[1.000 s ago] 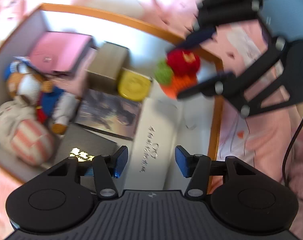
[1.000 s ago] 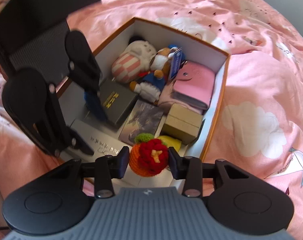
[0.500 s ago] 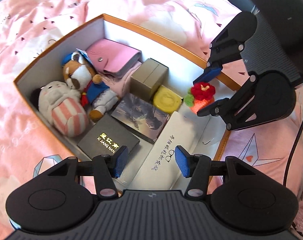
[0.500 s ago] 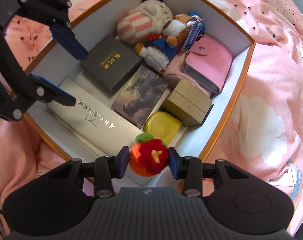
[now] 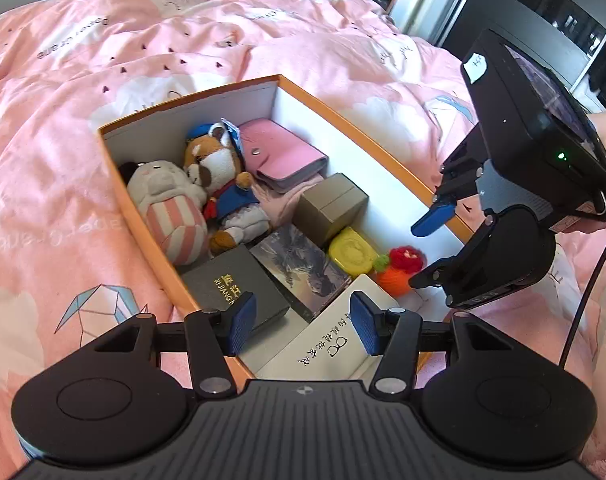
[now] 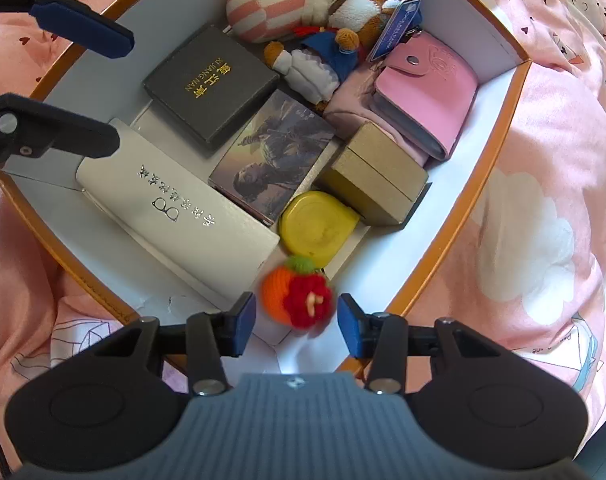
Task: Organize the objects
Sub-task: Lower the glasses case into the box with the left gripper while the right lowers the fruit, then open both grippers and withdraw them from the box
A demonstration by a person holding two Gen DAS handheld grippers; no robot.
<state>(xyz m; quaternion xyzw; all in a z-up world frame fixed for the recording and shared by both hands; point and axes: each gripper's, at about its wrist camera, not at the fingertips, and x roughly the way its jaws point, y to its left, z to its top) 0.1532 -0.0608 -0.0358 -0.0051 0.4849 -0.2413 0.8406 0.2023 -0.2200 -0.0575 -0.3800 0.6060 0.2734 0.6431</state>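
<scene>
Orange-and-red crochet fruit (image 6: pixel 297 298) sits between the blue pads of the right gripper (image 6: pixel 297 320), whose jaws are opening; a gap shows on both sides, so the pads no longer press it. The toy, slightly blurred, lies at the near corner of the orange-rimmed box (image 6: pixel 483 216), just beside a yellow case (image 6: pixel 317 226) and the end of a white glasses box (image 6: pixel 175 208). Whether it already rests on the box floor cannot be told. The step in hand looks like the release of this piece into the last free corner.

Across the box, the left gripper (image 5: pixel 303 326) hangs spread and empty above the near rim. Beyond lie a black gift box (image 5: pixel 235 290), a picture card (image 5: pixel 299 270), a tan carton (image 5: pixel 331 204), a pink wallet (image 5: pixel 281 154) and two plush toys (image 5: pixel 201 196), packed close against the far wall on a pink quilt (image 5: pixel 183 28).

Next, by this reading, the right gripper should finish spreading and lift straight out without dragging the fruit along.
</scene>
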